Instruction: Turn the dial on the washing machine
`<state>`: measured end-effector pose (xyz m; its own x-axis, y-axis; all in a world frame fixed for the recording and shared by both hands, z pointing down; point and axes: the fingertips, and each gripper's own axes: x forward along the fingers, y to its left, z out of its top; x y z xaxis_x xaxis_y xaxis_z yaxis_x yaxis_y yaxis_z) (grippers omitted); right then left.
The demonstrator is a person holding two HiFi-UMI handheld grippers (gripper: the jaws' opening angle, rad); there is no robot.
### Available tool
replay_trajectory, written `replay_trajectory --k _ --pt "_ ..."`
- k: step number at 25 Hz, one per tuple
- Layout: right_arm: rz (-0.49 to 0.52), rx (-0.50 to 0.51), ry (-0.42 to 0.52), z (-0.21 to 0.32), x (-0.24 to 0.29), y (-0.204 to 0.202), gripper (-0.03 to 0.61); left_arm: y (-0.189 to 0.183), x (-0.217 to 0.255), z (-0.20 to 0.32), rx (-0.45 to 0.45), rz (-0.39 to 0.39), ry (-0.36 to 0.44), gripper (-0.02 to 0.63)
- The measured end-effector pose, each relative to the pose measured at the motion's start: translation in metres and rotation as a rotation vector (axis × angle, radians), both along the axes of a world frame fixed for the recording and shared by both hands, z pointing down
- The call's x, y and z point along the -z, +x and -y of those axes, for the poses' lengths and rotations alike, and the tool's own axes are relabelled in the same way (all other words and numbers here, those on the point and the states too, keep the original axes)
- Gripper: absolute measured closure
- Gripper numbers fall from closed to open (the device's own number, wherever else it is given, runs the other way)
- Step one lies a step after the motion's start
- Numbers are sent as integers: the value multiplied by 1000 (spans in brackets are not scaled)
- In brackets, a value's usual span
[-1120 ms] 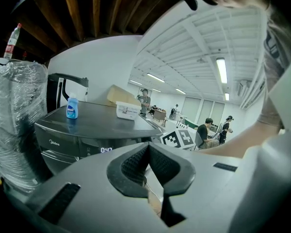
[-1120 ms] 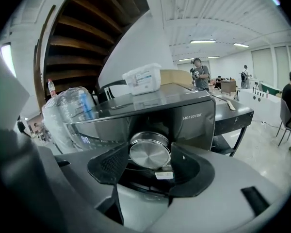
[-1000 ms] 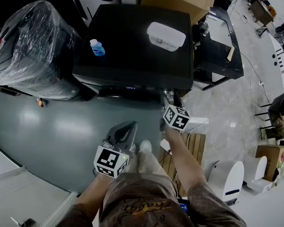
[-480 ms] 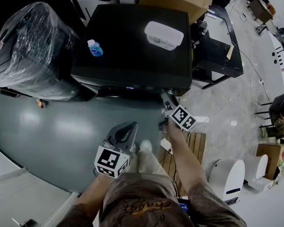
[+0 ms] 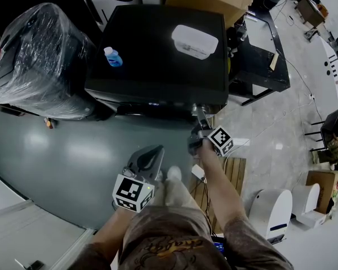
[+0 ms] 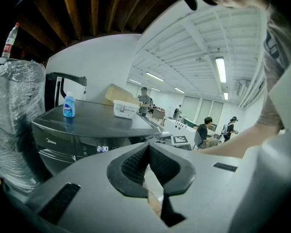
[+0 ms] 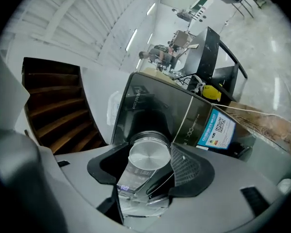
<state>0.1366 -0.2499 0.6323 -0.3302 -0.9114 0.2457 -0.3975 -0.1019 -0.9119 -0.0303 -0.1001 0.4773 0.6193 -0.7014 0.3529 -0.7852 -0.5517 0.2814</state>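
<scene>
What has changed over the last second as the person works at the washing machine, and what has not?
The right tongs, closed on the silver dial, have twisted: their marker cube swung rightward in the head view. The left tongs, the blue bottle and the white box on the washing machine stayed put.

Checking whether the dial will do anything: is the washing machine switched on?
On. The display on the front of the washing machine is lit and reads 2:30 in the left gripper view.
</scene>
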Motion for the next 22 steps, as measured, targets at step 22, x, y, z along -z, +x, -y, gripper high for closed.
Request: replay_trajectory --k 22 --pt "298 -147 -23 -5 -11 -5 311 5 -5 -5 -15 3 -10 621"
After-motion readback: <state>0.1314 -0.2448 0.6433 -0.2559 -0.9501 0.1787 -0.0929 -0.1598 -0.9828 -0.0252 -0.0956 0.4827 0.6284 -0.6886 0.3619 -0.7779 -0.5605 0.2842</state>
